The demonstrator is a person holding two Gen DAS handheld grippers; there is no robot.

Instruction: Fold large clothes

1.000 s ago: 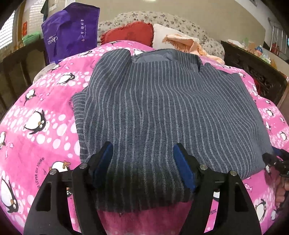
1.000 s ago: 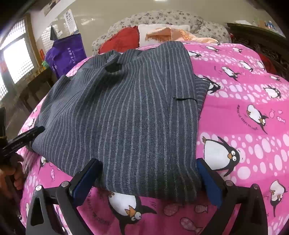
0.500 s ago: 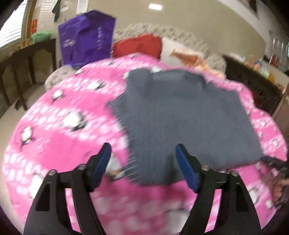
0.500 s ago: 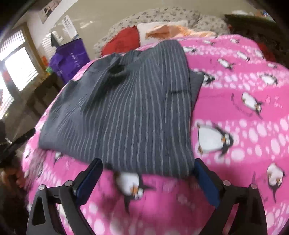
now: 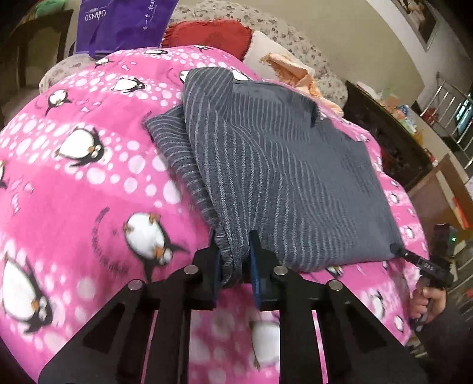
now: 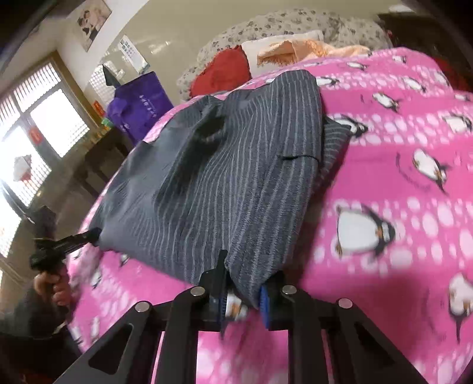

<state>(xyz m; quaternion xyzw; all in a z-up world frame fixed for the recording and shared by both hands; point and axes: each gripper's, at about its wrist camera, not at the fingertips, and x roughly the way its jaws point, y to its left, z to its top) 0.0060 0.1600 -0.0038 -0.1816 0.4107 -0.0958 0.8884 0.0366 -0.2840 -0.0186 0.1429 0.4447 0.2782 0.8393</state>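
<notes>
A grey striped garment (image 5: 280, 165) lies folded on the pink penguin blanket (image 5: 88, 183). My left gripper (image 5: 235, 263) is shut on its near left corner, with fabric bunched between the blue pads. My right gripper (image 6: 241, 291) is shut on its near right corner; the garment (image 6: 230, 177) stretches away from it. Each gripper shows in the other's view at the opposite corner: the right one in the left wrist view (image 5: 396, 249), the left one in the right wrist view (image 6: 93, 234).
A purple bag (image 5: 124, 23), a red cushion (image 5: 212, 35), a white pillow and an orange cloth (image 5: 292, 71) lie at the bed's far end. Dark wooden furniture (image 5: 393, 138) stands to the right, a window (image 6: 35, 141) and a table to the left.
Both grippers moved apart to the garment's near corners and closed on them. A second ago both were open at the near hem.
</notes>
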